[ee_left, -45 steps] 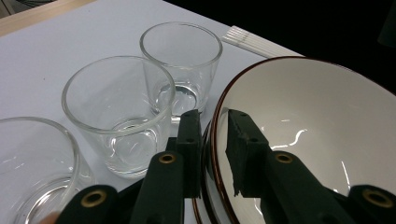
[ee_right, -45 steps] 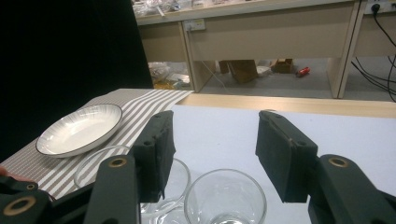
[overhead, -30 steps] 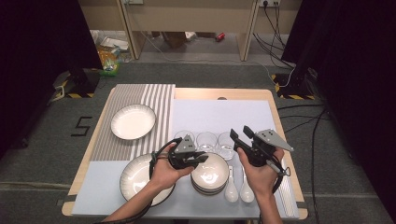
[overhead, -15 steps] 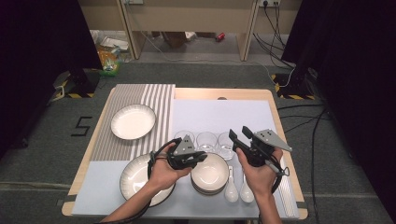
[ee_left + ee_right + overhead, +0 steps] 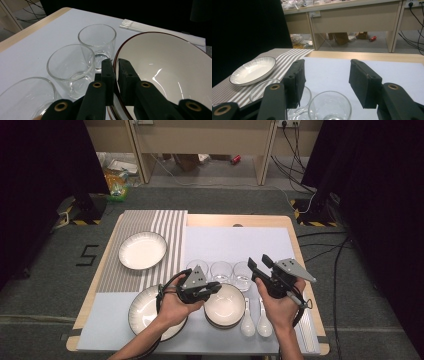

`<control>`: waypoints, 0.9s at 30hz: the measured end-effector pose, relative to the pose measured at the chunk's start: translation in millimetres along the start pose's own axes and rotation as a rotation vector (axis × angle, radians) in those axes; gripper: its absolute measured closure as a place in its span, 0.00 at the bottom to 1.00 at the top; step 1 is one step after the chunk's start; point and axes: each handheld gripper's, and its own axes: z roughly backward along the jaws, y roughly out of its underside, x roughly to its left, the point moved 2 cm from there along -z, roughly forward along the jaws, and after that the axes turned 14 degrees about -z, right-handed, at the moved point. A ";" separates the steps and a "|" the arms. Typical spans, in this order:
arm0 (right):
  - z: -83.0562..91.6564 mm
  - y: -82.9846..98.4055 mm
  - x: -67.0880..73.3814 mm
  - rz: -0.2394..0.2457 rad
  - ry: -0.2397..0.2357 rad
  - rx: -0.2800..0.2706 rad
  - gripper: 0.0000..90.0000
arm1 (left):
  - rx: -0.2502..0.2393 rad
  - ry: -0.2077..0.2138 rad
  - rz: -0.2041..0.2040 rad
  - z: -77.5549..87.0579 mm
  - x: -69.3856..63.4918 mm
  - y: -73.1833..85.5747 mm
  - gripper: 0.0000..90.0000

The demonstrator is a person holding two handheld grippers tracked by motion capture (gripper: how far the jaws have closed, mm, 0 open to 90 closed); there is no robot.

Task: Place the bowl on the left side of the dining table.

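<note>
two spoons [image 5: 255, 320] lie at the near right of the table [image 5: 230, 240], just right of a stack of bowls [image 5: 225, 306], and a large plate [image 5: 145, 312] sits at the near left. the left tongs [image 5: 216, 287] are clamped on the rim of the top bowl [image 5: 160, 75], one jaw outside the rim and one inside, with the rim pinched between them on the bowl's left edge. the right tongs [image 5: 325, 80] hang above the row of three glasses [image 5: 221, 271] with their jaws standing well apart and nothing between them. to lift the top bowl well, the grip looks shallow, so raise it straight up and slowly, keeping the bowl level so it does not swing or slip off the thin rim; watch the nearest glass [image 5: 71, 67], which stands just beside the jaws and could be knocked. carry it clear of the glasses before any turn. farther off, at the far left, a second plate [image 5: 142, 250] rests on a striped mat [image 5: 165, 222], apart from everything else.
</note>
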 end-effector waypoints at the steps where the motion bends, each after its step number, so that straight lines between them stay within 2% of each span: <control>1: 0.4 0.1 0.5 -0.010 0.001 0.005 0.52 | -0.004 -0.003 0.003 0.4 -0.1 -0.3 0.92; 22: 1.0 -0.7 -0.3 -0.015 0.004 0.000 0.52 | -0.054 -0.025 0.039 16.6 5.6 -8.2 0.92; 27: 1.2 -1.7 -2.3 -0.003 0.007 -0.009 0.52 | -0.060 -0.026 0.046 21.7 10.0 -9.5 0.92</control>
